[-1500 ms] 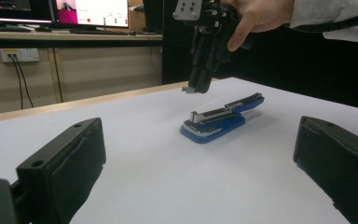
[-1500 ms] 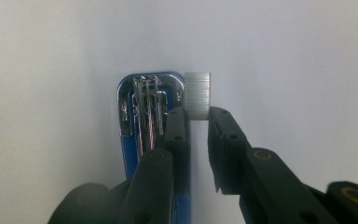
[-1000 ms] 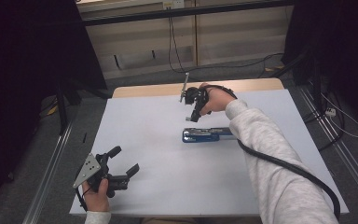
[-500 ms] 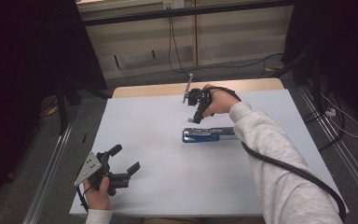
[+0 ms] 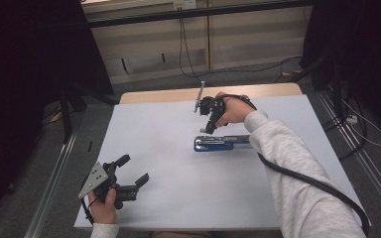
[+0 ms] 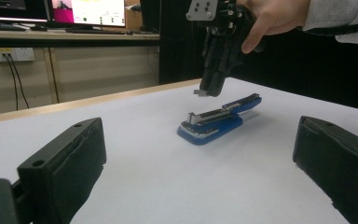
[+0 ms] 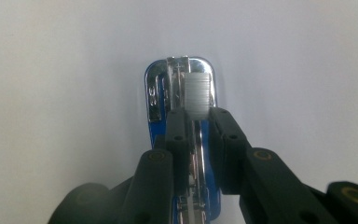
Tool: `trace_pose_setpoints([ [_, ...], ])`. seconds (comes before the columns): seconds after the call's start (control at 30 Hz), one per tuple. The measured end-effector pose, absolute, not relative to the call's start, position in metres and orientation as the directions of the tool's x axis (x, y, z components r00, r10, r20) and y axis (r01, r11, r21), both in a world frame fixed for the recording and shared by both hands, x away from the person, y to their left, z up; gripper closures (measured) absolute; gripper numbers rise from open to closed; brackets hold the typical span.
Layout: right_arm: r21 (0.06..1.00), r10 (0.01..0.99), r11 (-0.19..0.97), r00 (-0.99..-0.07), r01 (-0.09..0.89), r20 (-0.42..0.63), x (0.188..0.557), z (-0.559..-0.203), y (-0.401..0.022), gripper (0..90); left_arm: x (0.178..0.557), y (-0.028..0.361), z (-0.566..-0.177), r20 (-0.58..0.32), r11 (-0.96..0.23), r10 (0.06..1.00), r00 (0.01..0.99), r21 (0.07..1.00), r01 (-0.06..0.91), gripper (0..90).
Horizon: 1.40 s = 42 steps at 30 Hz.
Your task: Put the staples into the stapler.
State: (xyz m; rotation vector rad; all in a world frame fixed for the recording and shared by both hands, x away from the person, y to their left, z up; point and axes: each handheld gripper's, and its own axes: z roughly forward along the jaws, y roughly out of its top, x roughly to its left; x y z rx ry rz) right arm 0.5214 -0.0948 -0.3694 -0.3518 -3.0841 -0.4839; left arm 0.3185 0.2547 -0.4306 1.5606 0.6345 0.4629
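The blue plastic stapler with a shiny metal magazine (image 5: 222, 143) lies flat on the white-topped desk (image 5: 168, 198), directly below the tips of the right hand-held gripper (image 5: 209, 130). In the high view its long axis runs across the desk from side to side: the rounded front end points toward the left hand-held gripper's side, and the rear end passes under the grey sleeve (image 5: 297, 163) of the right arm. The top arm is swung up a little at the rear, so the metal magazine (image 6: 214, 114) lies open to view.

The right hand-held gripper points steeply down over the front half of the stapler, clear of it with a small gap beneath its tips. Its jaws stand nearly together, pinching a short silvery strip of staples (image 7: 198, 93) that juts out past the jaw tips; in the right gripper view the strip hangs over the right side of the stapler's front end (image 7: 179, 70), in line with the long axis.

The left hand-held gripper (image 5: 131, 171) rests low near the desk's near left corner, well apart from the stapler, which lies ahead of its jaws. Those jaws stand wide apart with nothing between them.
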Motion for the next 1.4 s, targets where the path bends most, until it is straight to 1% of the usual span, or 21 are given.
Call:
trace_pose_setpoints([
  [0.57,0.289,0.211,0.933,-0.976,0.215,0.047,0.517,-0.38,-0.09,78.6,0.318,0.254,-0.431,-0.097,-0.015,0.641,0.761,0.99,0.139,2.6],
  [0.6,0.288,0.205,0.935,-0.978,0.209,0.045,0.517,-0.381,-0.09,78.5,0.319,0.255,-0.431,-0.075,-0.038,0.641,0.764,0.991,0.129,2.6],
  [0.7,0.281,0.202,0.937,-0.978,0.208,0.049,0.517,-0.383,-0.089,78.5,0.318,0.253,-0.431,-0.096,-0.016,0.643,0.76,0.99,0.139,2.6],
  [1.4,0.277,0.208,0.936,-0.976,0.216,0.058,0.519,-0.39,-0.086,78.6,0.318,0.254,-0.431,-0.092,-0.02,0.644,0.759,0.99,0.137,2.8],
])
